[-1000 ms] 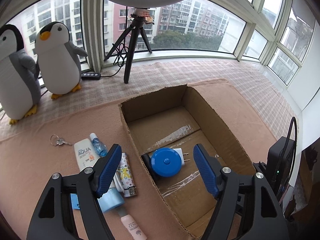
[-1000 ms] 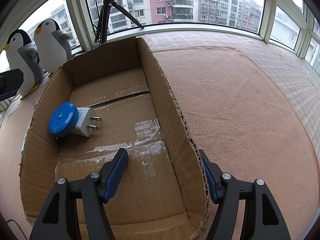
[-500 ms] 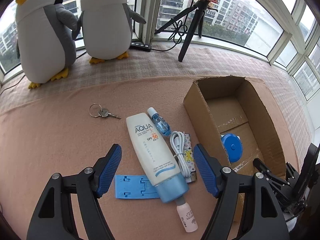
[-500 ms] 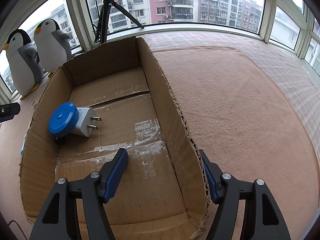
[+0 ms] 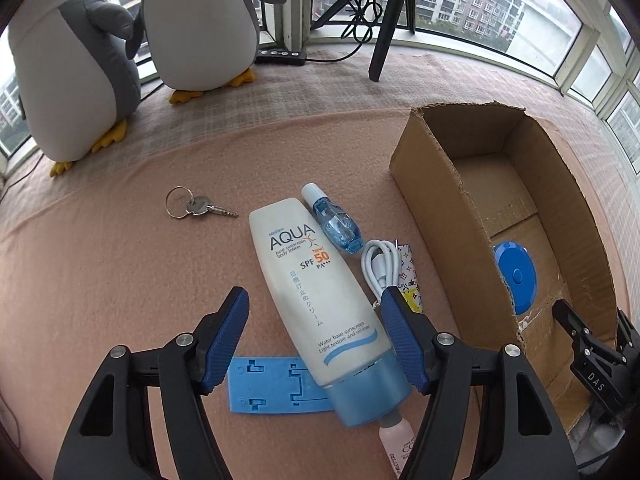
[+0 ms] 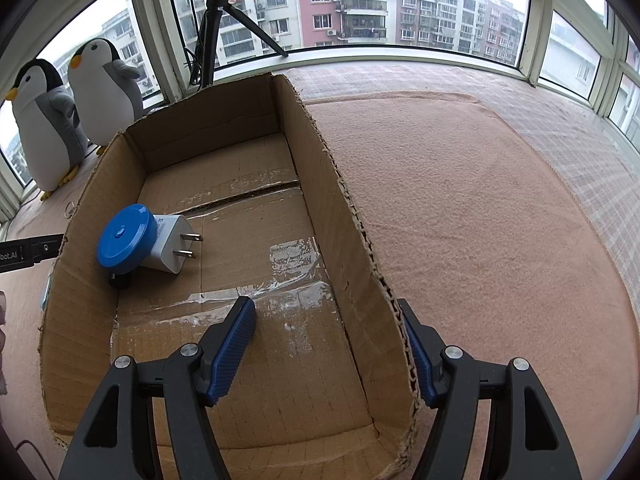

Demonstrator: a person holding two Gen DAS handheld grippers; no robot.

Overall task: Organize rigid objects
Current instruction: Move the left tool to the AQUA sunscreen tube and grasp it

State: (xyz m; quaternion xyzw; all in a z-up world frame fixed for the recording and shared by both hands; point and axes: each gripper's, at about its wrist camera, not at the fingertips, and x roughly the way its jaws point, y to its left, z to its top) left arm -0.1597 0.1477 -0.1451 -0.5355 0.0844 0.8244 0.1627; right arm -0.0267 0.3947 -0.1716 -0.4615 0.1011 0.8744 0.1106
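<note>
Swinging away from the cardboard box [image 5: 436, 184], the left gripper [image 5: 312, 332] had closed in over the sunscreen tube [image 5: 310, 284], jaws spread wide and empty astride it. That smooth white tube lay on the fuzzy pink blanket [image 5: 100, 280], its long axis running diagonally, blue cap toward the camera. The right gripper [image 6: 328, 344] hung open astride the box's ragged right wall.

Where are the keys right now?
In the left wrist view, the keys lie on the pink mat, left of the sunscreen tube, in front of the penguin plushes.
</note>
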